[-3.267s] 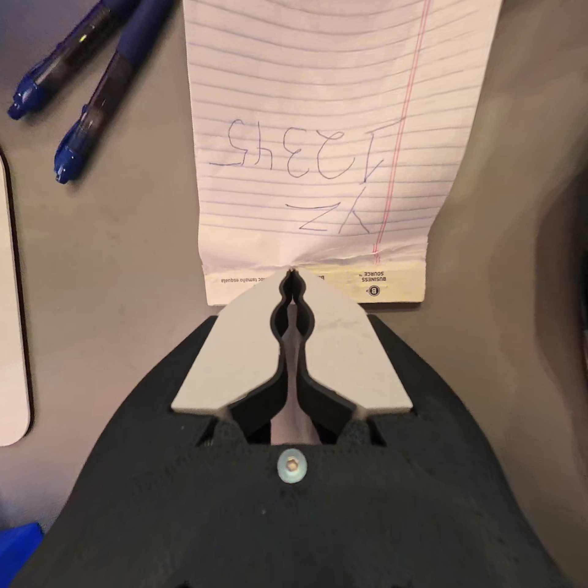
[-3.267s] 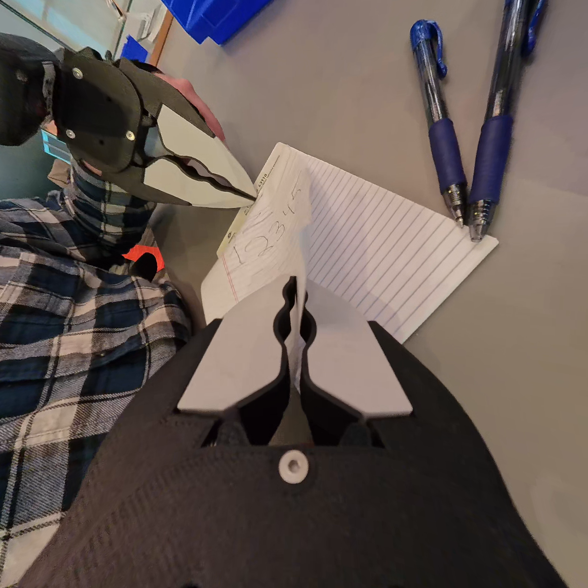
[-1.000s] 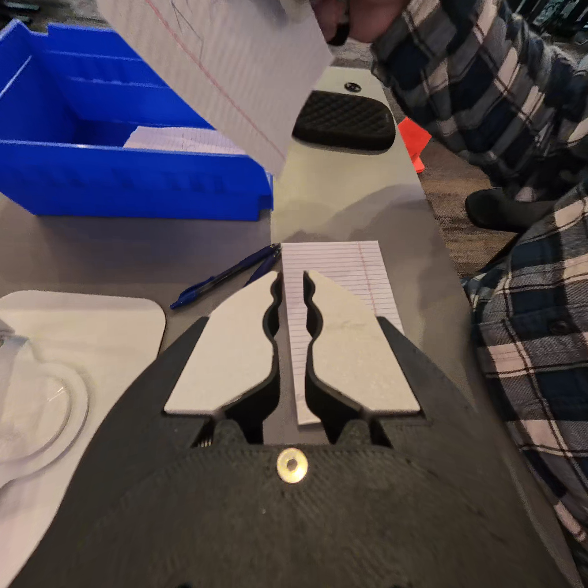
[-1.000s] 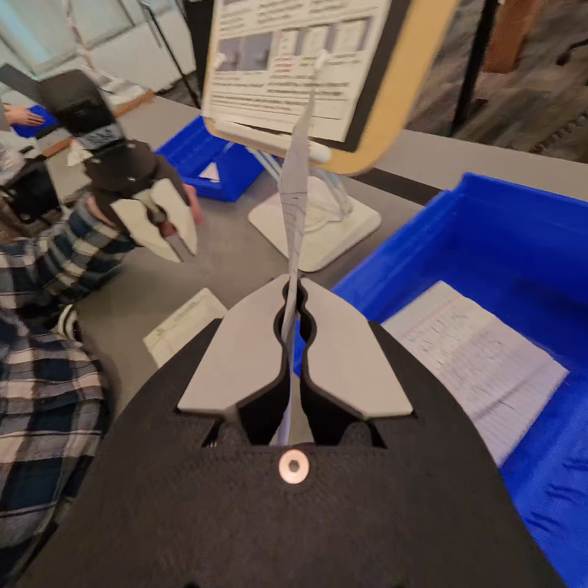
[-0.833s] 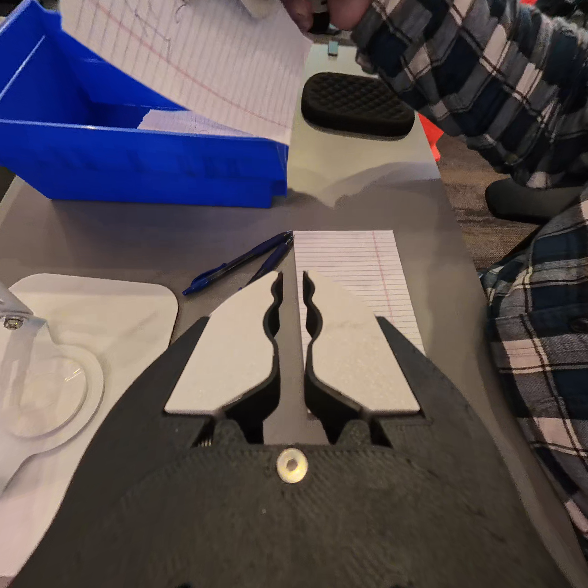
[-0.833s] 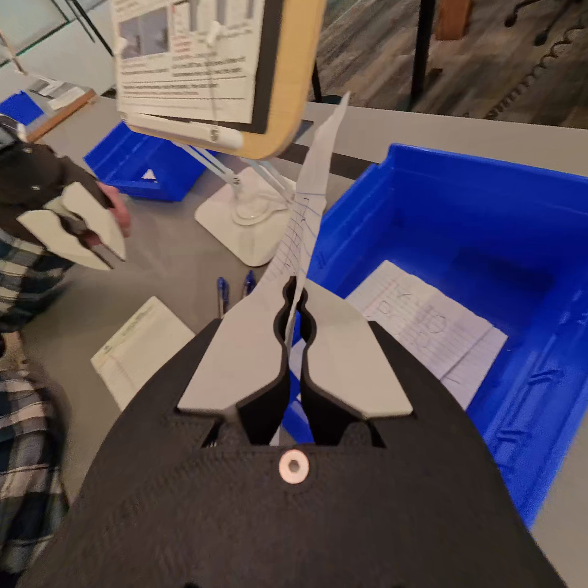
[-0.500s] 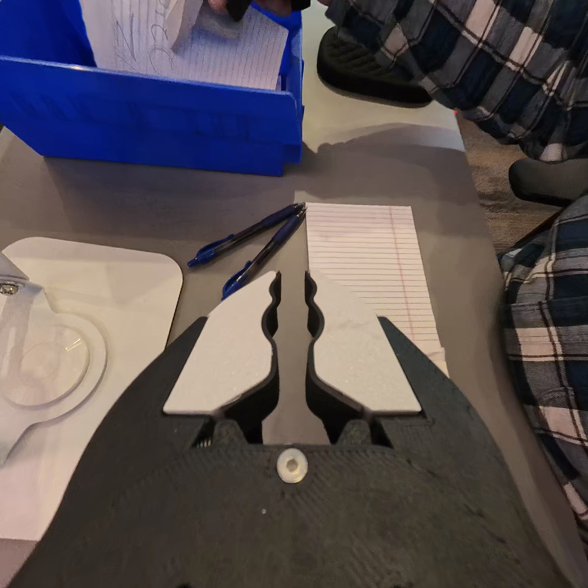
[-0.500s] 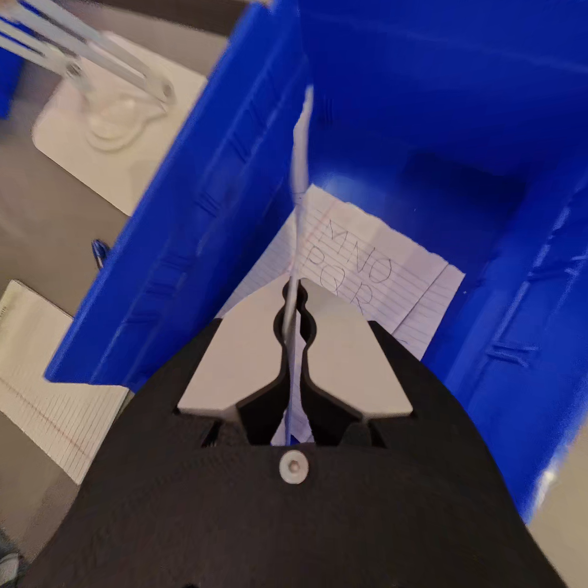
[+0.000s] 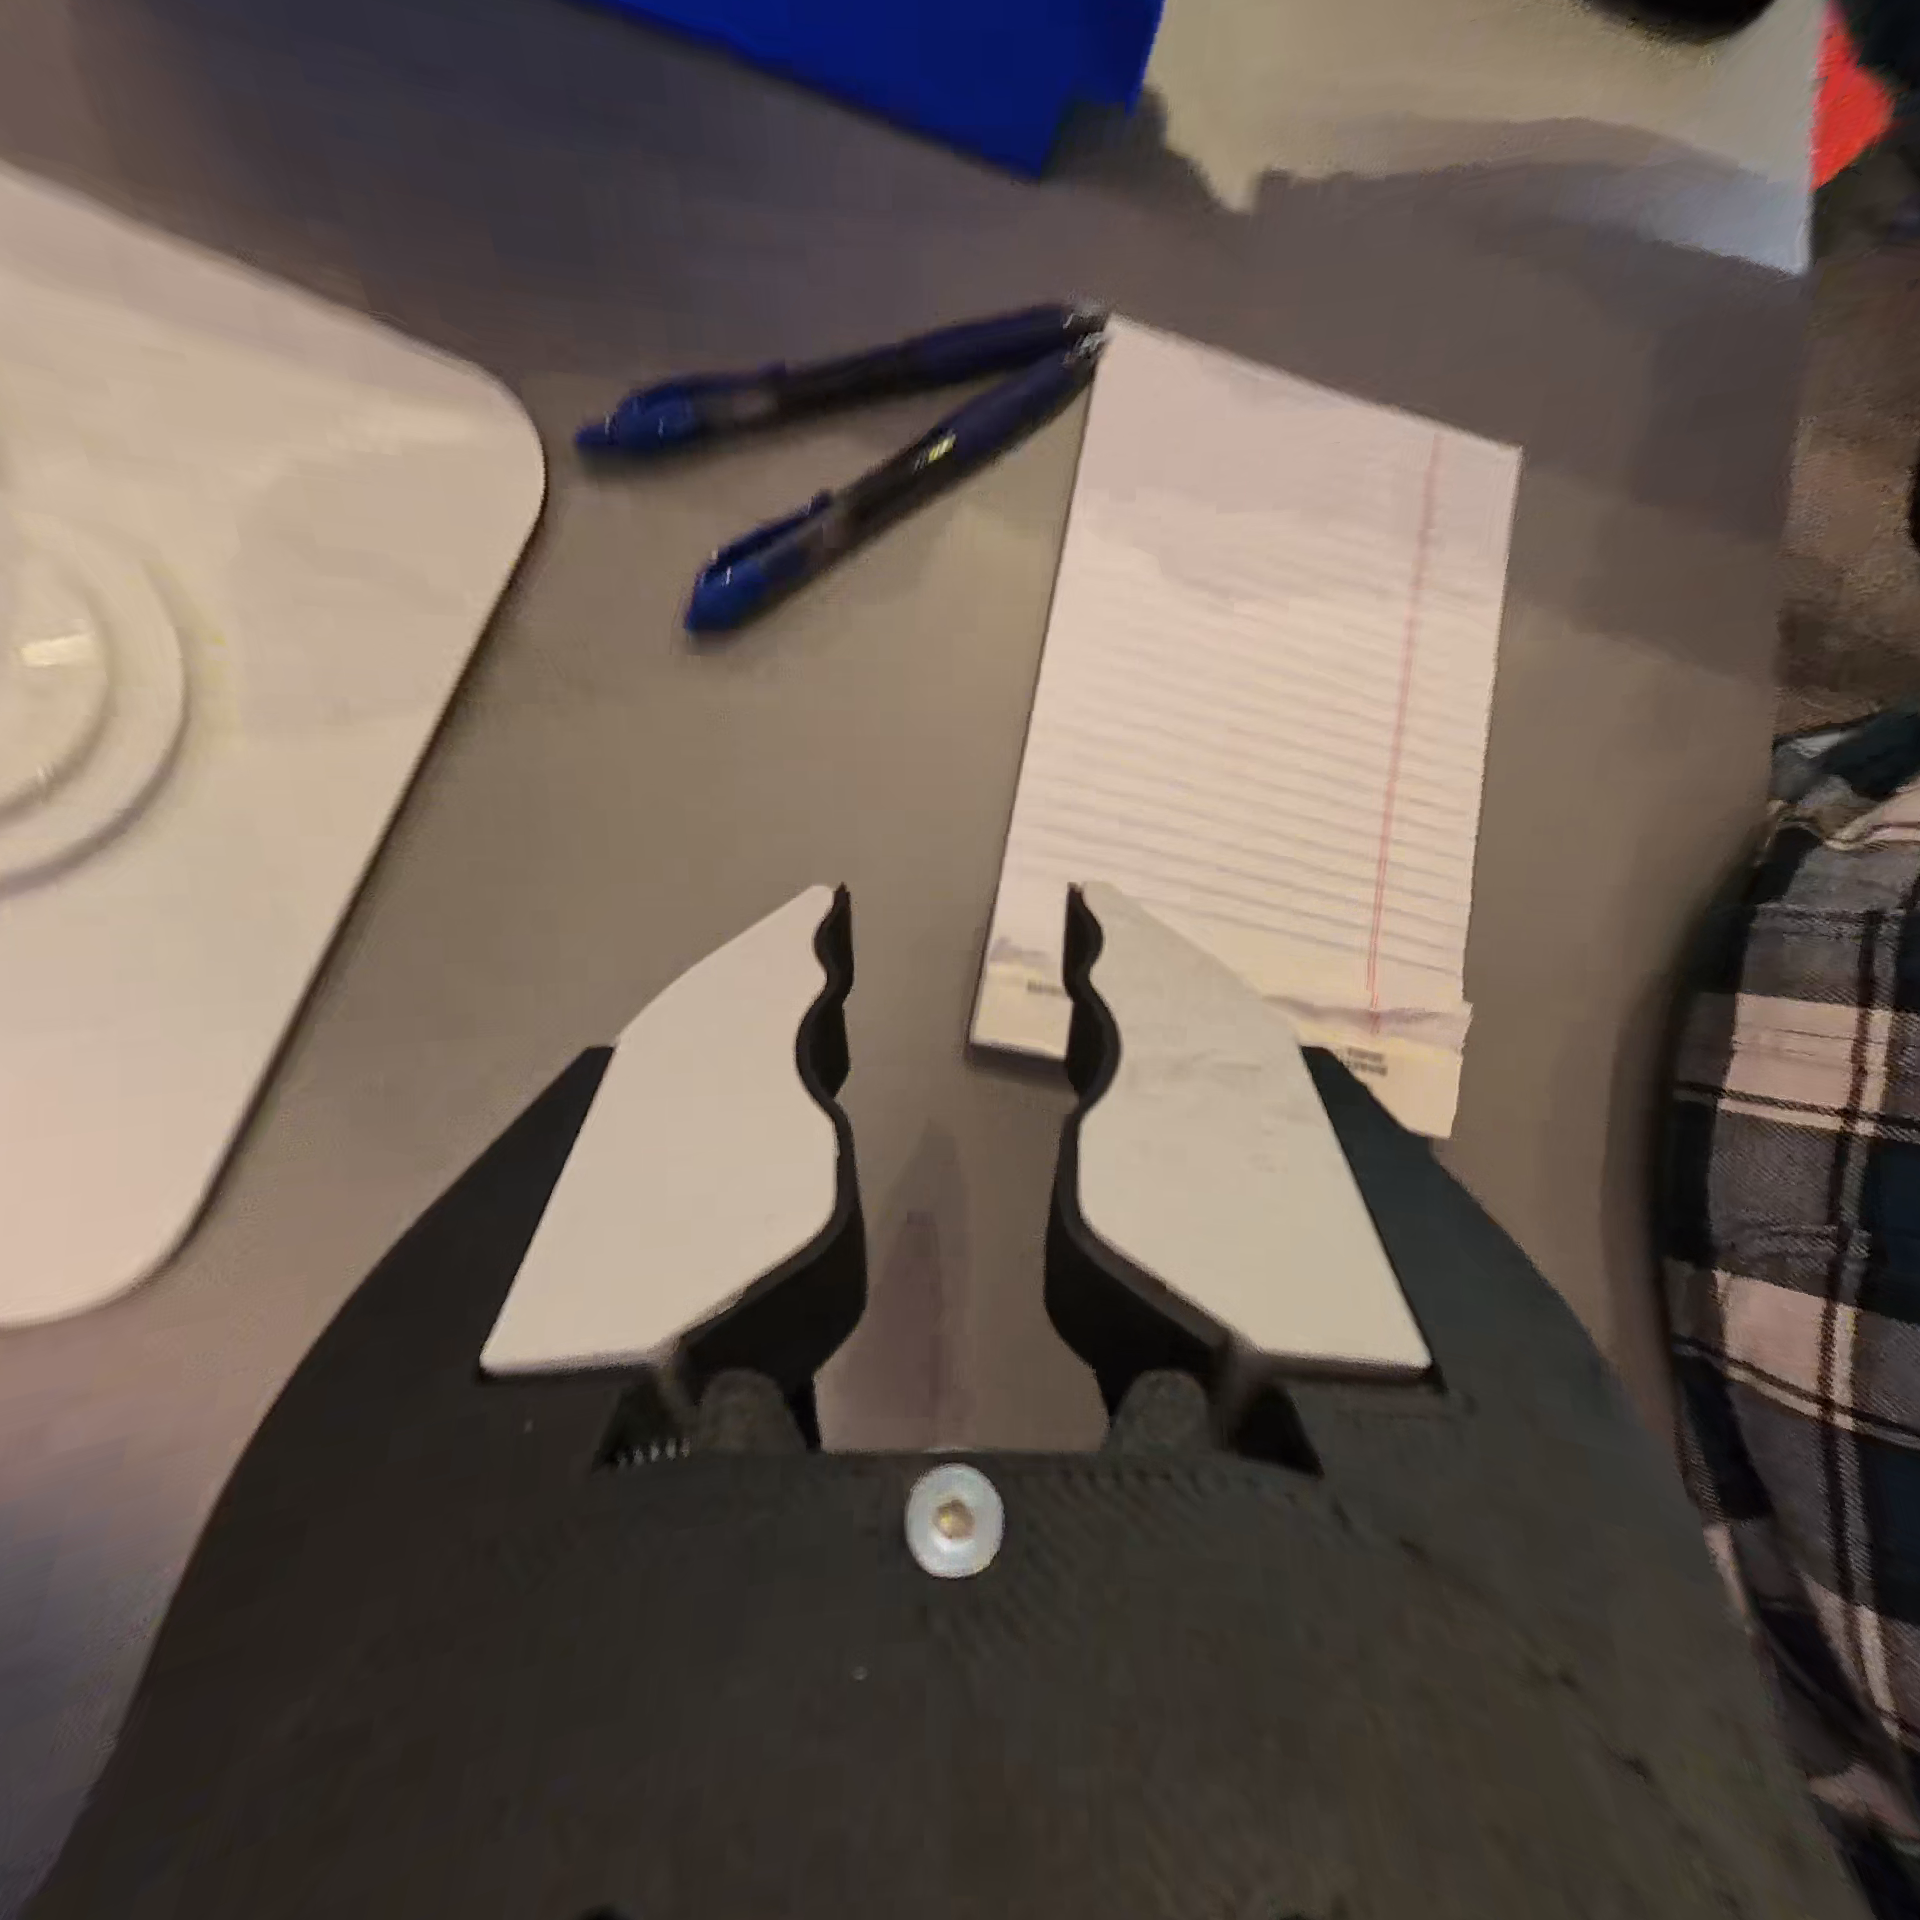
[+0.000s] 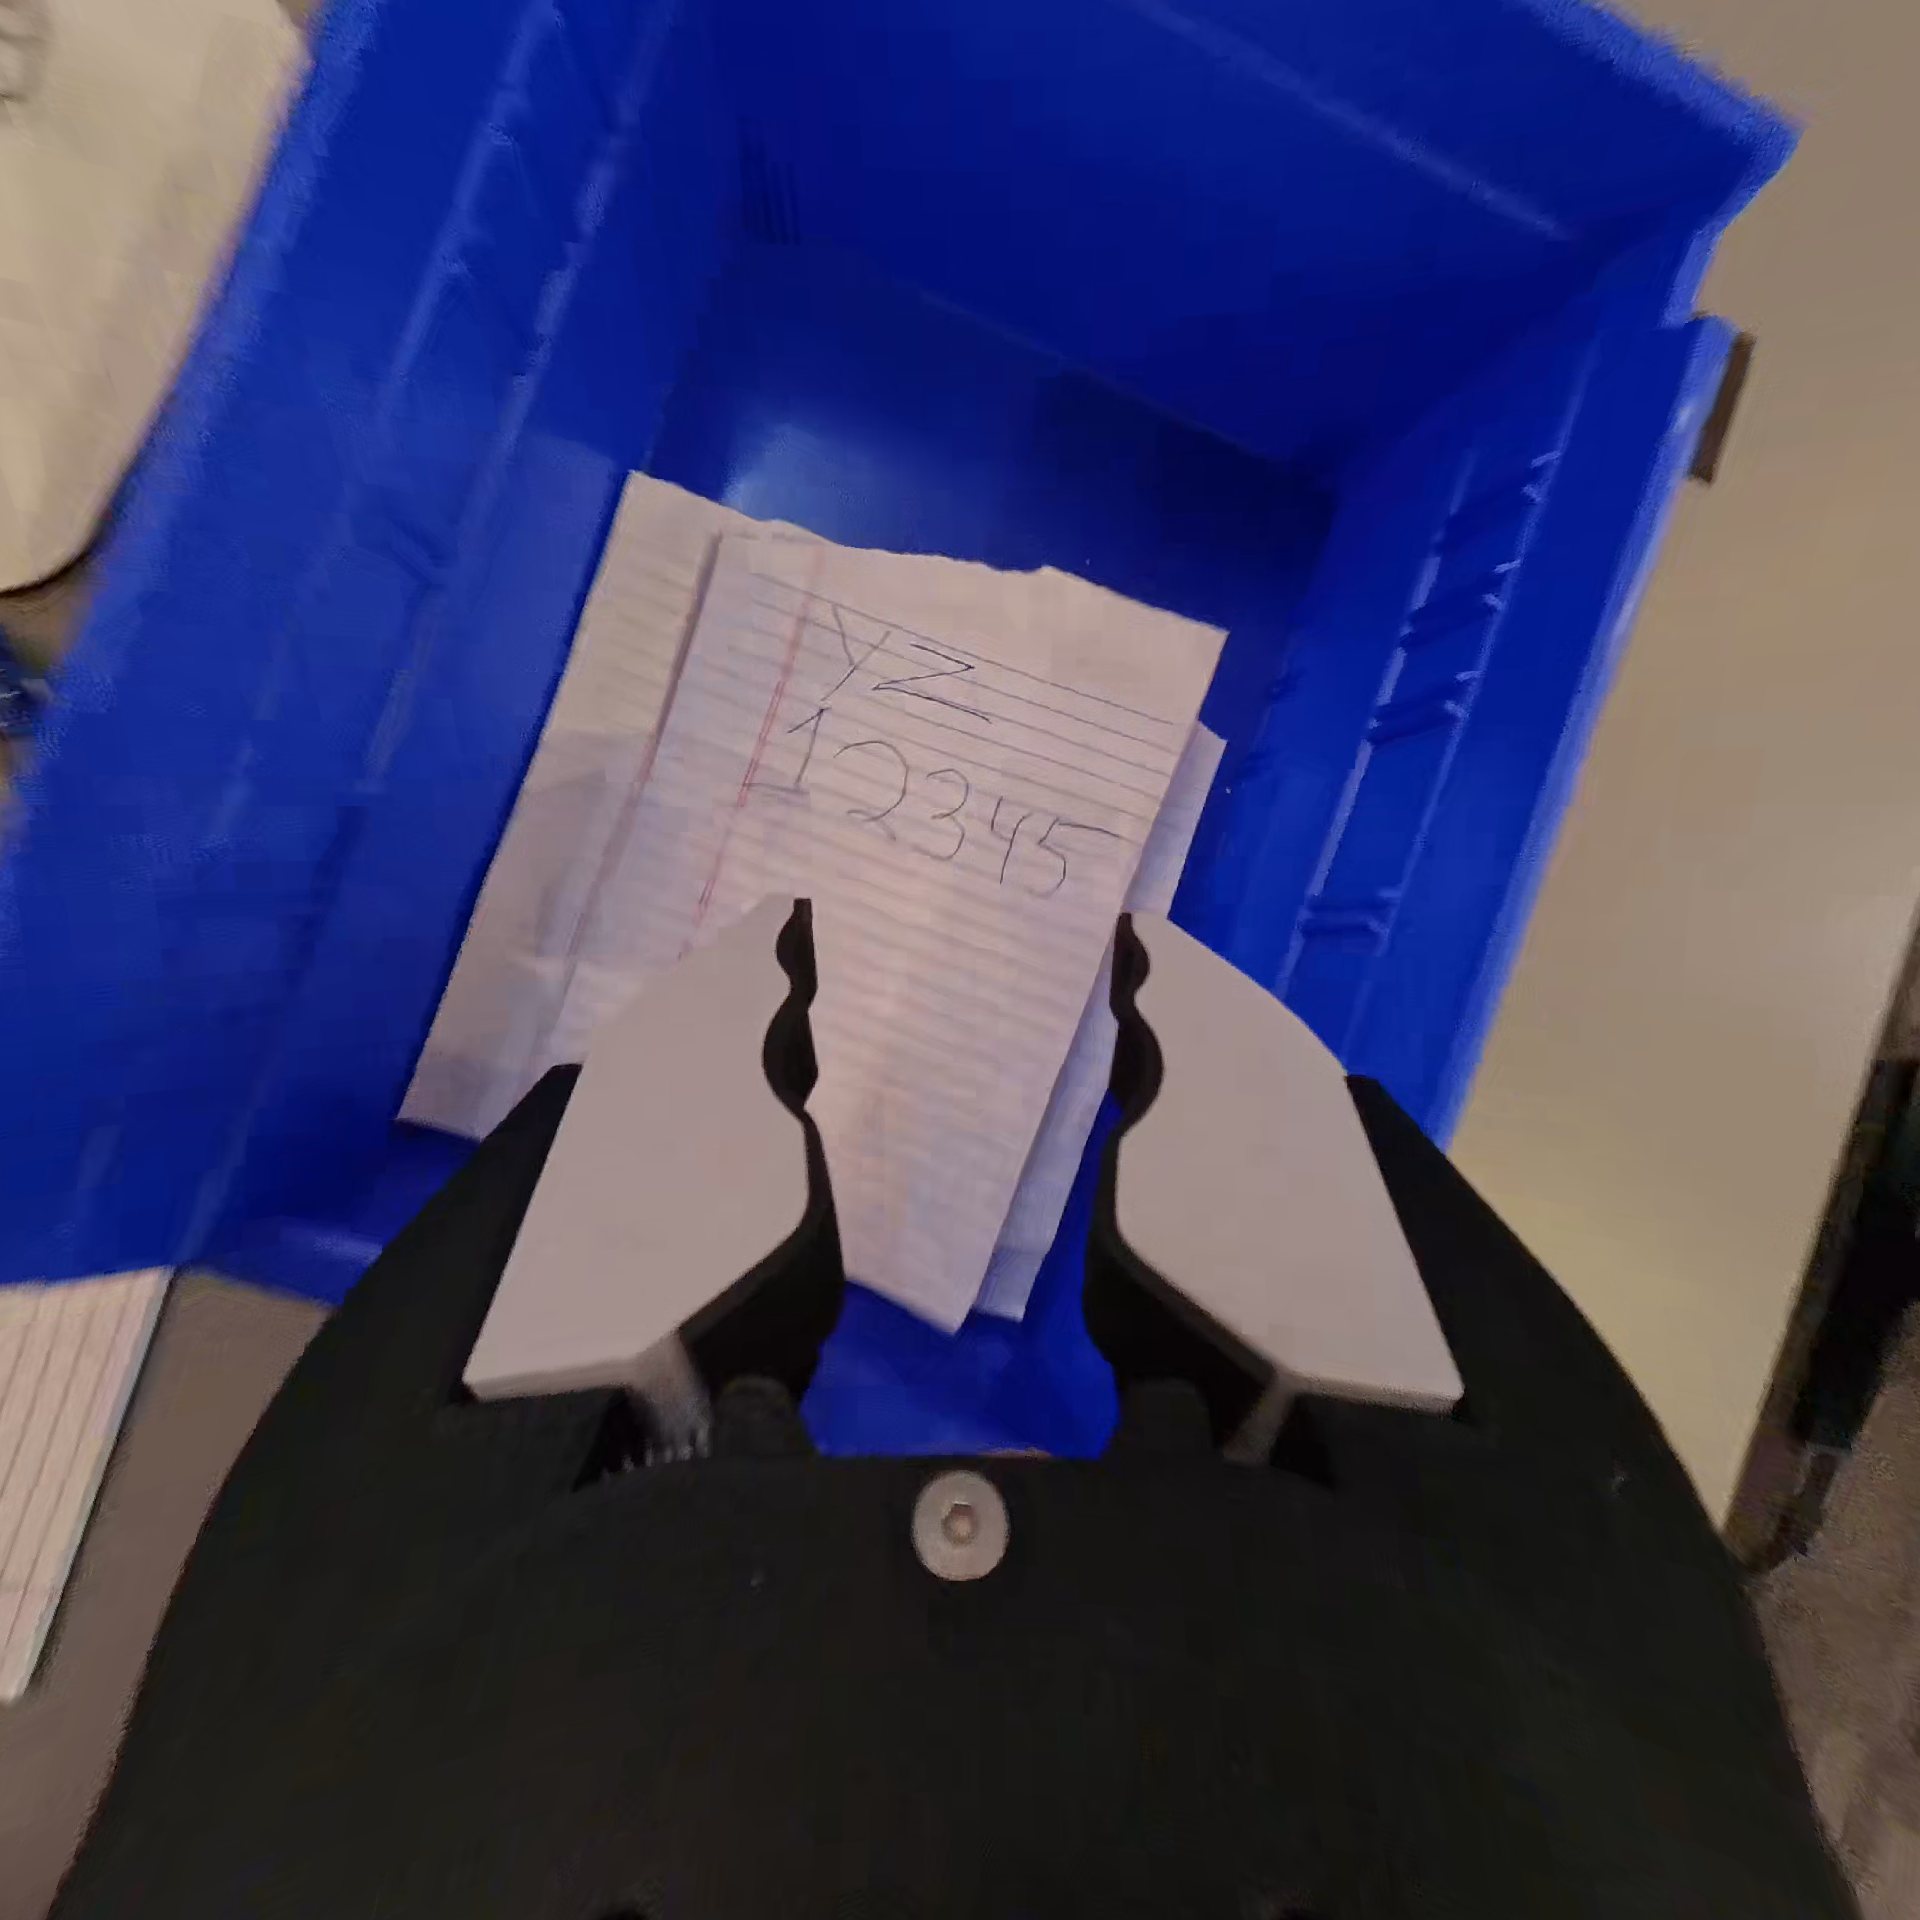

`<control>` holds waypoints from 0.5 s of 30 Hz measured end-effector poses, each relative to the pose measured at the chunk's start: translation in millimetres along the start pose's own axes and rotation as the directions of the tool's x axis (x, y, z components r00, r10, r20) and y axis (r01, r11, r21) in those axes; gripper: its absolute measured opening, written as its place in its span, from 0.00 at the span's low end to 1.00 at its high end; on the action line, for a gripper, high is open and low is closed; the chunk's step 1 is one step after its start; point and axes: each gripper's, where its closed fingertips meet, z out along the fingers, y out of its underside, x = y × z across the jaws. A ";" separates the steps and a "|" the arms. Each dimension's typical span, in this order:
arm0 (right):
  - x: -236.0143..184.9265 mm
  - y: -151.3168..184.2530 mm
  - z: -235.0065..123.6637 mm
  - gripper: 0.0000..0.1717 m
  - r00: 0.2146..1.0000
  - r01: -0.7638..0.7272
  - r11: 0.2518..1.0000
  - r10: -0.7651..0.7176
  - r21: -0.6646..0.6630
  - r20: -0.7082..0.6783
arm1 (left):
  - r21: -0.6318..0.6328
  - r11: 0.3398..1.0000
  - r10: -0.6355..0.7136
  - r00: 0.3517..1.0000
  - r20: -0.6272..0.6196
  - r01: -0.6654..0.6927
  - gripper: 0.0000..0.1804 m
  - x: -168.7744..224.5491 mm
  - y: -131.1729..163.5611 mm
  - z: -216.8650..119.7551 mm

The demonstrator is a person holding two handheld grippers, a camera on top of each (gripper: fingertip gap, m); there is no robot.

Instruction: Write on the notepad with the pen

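The white lined notepad lies on the grey table with a blank top page. Two blue pens lie side by side just left of its far corner. My left gripper is open and empty above the table, its right finger over the pad's near left corner. My right gripper is open over the blue bin. The torn written sheet lies loose in the bin on other sheets, free of the pads. A corner of the notepad shows at the lower left of the right wrist view.
A white stand base lies on the table left of the pens. The blue bin's corner shows beyond the pens. A person's plaid sleeve is at the right edge of the table. My hands' fingertips stand some 35 centimeters from each other.
My right gripper carried the torn sheet into the blue bin, opened and let it go; the sheet now lies flat there. My left gripper opened wider and moved closer to the pad.
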 end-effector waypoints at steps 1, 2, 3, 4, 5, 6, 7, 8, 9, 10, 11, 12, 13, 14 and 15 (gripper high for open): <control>-10.3 -0.8 -13.8 0.30 1.000 0.026 0.999 -0.027 0.028 0.012 | -0.006 0.999 -0.034 0.999 0.010 0.034 0.22 1.1 8.1 0.3; -25.1 -1.0 -28.6 0.27 0.998 0.055 0.997 -0.057 0.061 0.040 | -0.015 0.998 -0.066 0.998 0.010 0.067 0.24 3.8 16.3 0.5; -44.8 -0.5 -43.5 0.24 0.991 0.082 0.991 -0.092 0.102 0.093 | -0.019 0.995 -0.096 0.995 0.017 0.097 0.25 5.8 23.6 0.5; -70.5 2.9 -57.4 0.18 0.975 0.101 0.986 -0.125 0.136 0.182 | -0.016 0.991 -0.130 0.991 0.021 0.131 0.27 8.0 30.2 0.6; -98.7 10.4 -69.2 0.11 0.947 0.112 0.982 -0.151 0.149 0.284 | -0.012 0.986 -0.166 0.986 0.013 0.166 0.28 12.2 36.3 1.0; -126.1 21.8 -76.9 0.07 0.911 0.140 0.980 -0.182 0.140 0.369 | -0.004 0.981 -0.193 0.981 -0.001 0.193 0.29 17.6 41.4 1.1; -151.6 34.4 -80.3 0.02 0.875 0.179 0.975 -0.219 0.131 0.431 | 0.010 0.978 -0.208 0.978 -0.010 0.208 0.29 23.1 44.7 1.0; -173.9 45.4 -80.8 0.00 0.844 0.215 0.967 -0.253 0.134 0.473 | 0.018 0.974 -0.225 0.974 -0.016 0.226 0.29 28.5 48.0 1.6; -193.9 56.4 -78.9 0.00 0.815 0.245 0.960 -0.278 0.133 0.508 | 0.022 0.970 -0.241 0.970 -0.025 0.241 0.30 33.8 51.3 2.2; -210.2 66.5 -75.3 0.00 0.793 0.258 0.958 -0.284 0.125 0.539 | 0.027 0.966 -0.258 0.966 -0.028 0.259 0.30 37.5 54.5 3.1; -223.3 74.8 -70.3 0.00 0.778 0.264 0.957 -0.286 0.122 0.560 | 0.036 0.959 -0.279 0.960 -0.032 0.281 0.30 40.1 57.0 4.4; -234.1 83.5 -64.1 0.00 0.764 0.272 0.956 -0.286 0.113 0.579 | 0.053 0.951 -0.303 0.952 -0.050 0.305 0.30 44.1 57.8 6.1; -243.7 92.4 -57.7 0.00 0.748 0.277 0.956 -0.276 0.095 0.603 | 0.061 0.941 -0.329 0.941 -0.075 0.334 0.30 48.5 58.6 8.5; -253.4 99.4 -52.4 0.00 0.727 0.275 0.957 -0.268 0.089 0.633 | 0.068 0.932 -0.349 0.933 -0.087 0.355 0.30 51.6 59.6 11.2; -261.5 105.5 -47.7 0.00 0.706 0.272 0.959 -0.258 0.084 0.660 | 0.097 0.922 -0.367 0.926 -0.091 0.375 0.30 52.1 57.1 12.2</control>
